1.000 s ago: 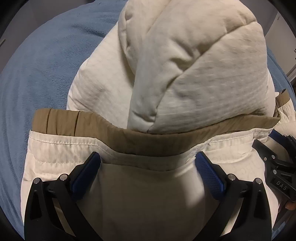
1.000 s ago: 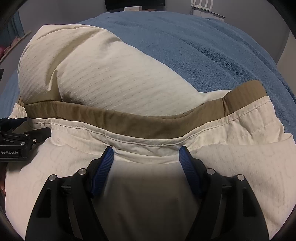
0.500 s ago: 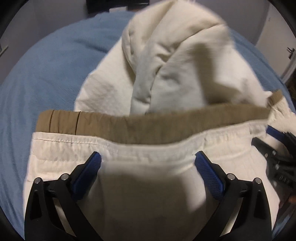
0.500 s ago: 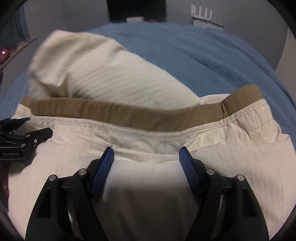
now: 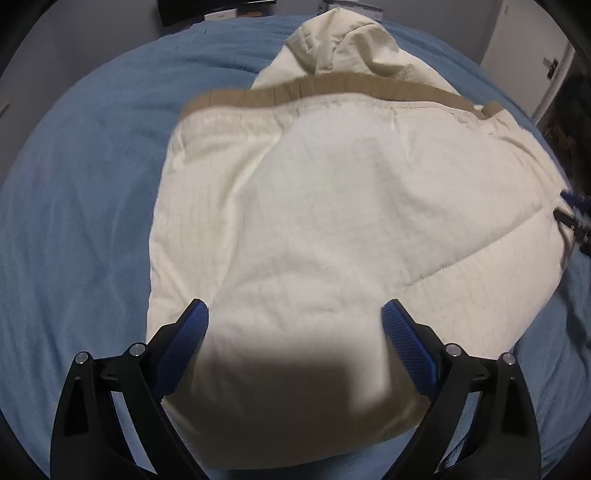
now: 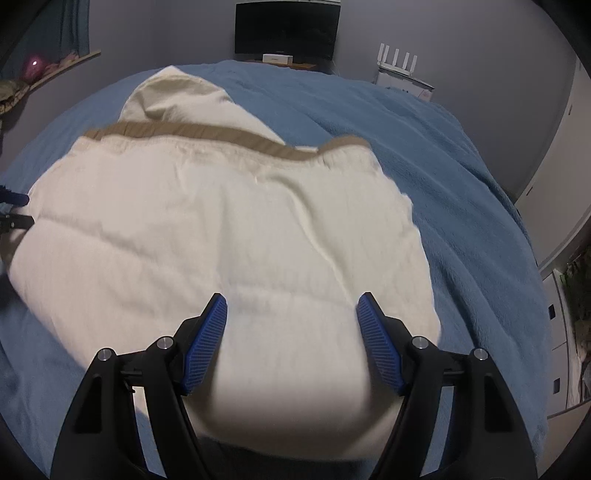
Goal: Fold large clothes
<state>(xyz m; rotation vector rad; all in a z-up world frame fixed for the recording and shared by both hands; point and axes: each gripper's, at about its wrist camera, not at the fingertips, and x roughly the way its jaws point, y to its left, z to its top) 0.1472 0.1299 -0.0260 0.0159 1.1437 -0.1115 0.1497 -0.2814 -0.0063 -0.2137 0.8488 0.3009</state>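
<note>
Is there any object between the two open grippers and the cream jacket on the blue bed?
Nothing visible. The left gripper and right gripper are both open right over the near part of the cream jacket, with no other object on it. Only the blue blanket surrounds it.

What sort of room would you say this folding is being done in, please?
Most likely a bedroom: the cream jacket lies on a bed with a blue blanket, and a dark screen stands against the far wall.
</note>
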